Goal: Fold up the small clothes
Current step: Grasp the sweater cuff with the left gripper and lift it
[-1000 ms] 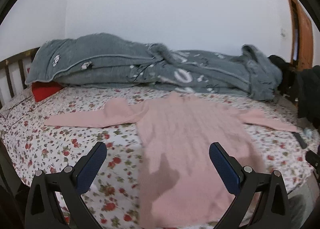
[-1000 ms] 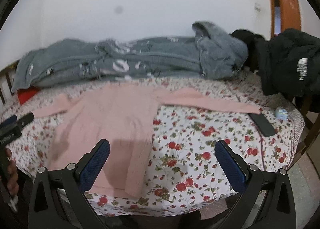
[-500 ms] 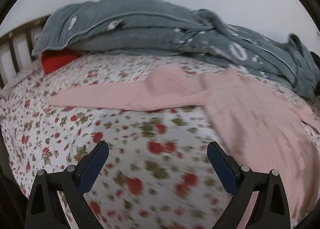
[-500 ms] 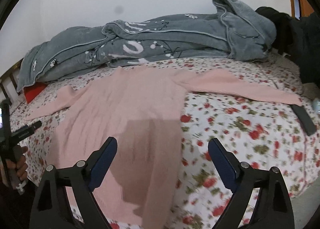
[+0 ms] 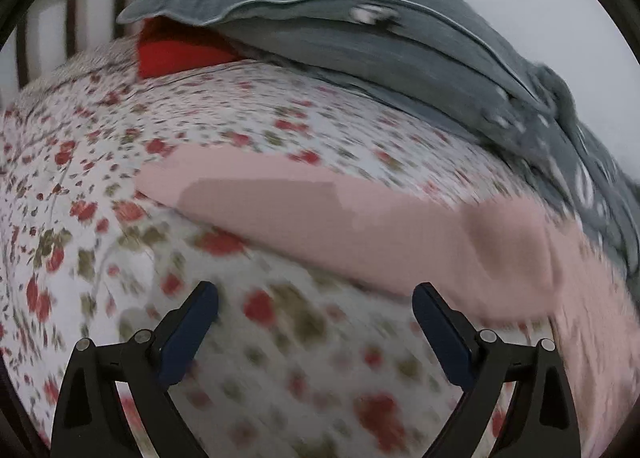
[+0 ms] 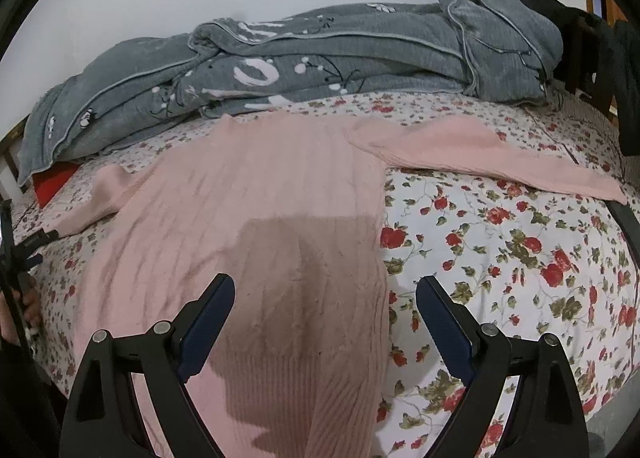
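A pink knit sweater (image 6: pixel 260 217) lies flat on the flowered bed sheet (image 6: pixel 520 258), both sleeves spread out. My right gripper (image 6: pixel 326 298) is open and empty, low over the sweater's lower right body edge. In the left wrist view, the sweater's left sleeve (image 5: pixel 320 213) stretches across the sheet. My left gripper (image 5: pixel 316 310) is open and empty, just short of that sleeve, over the sheet. The left wrist view is blurred by motion.
A grey blanket (image 6: pixel 320 57) is piled along the wall side of the bed. A red cushion (image 5: pixel 176 53) lies under its left end by the wooden headboard (image 5: pixel 72 17). A dark flat object (image 6: pixel 626 221) lies at the right bed edge. Dark clothes (image 6: pixel 616 57) hang at far right.
My left gripper has swung left and closer to the left sleeve. My right gripper has moved in lower over the sweater's body. Both stay open.
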Available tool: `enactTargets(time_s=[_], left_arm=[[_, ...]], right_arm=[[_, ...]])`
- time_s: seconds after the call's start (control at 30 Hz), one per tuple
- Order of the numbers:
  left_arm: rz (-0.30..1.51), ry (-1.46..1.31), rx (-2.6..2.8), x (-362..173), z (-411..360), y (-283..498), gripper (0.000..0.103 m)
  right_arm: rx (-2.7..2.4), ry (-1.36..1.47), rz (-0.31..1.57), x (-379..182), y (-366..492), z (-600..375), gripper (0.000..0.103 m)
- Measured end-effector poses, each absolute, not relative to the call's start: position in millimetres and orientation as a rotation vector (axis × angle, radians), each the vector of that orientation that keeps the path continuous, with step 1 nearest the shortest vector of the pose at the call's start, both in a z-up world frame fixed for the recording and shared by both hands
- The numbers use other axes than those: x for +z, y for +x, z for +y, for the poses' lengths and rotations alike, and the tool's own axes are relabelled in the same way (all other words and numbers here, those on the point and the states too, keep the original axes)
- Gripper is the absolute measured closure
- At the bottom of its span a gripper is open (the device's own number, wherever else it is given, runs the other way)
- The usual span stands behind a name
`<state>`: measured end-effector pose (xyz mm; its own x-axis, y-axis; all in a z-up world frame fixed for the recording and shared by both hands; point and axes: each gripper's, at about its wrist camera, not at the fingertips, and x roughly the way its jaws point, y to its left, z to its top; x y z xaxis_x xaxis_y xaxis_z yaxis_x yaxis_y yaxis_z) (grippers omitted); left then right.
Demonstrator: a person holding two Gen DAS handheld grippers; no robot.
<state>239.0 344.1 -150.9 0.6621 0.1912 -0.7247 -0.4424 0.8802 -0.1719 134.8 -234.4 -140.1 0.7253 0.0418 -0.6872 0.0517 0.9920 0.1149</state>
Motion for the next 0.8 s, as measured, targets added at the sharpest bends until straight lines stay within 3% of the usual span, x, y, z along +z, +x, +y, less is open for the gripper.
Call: enactTargets(time_s=[0.23,0.33,0.4,0.63,0.8], left_arm=[[0.76,-0.461,0.459,-163,391,267,0.039],[0.762,-0.441,0.539,-165,400,275,0.065],[0.761,-0.409,0.575,-162,401,277,0.096],[0.713,-0.277,0.566,-107,358,288,0.096],[0.624,-0.225,0.449,-46,284,297,0.096]], right_arm=[[-0.021,0.13,0.762,-140,149,-241,0.011],[-0.023,0.126,0.753,-138,153,-246,0.011],[-0.03,0.121,0.737,-137,153,-252,0.011],[-0.008,0.074,0.716,-121,167,-276,0.011],[0.019,0.02,0.653,-87,188,-296,0.011]])
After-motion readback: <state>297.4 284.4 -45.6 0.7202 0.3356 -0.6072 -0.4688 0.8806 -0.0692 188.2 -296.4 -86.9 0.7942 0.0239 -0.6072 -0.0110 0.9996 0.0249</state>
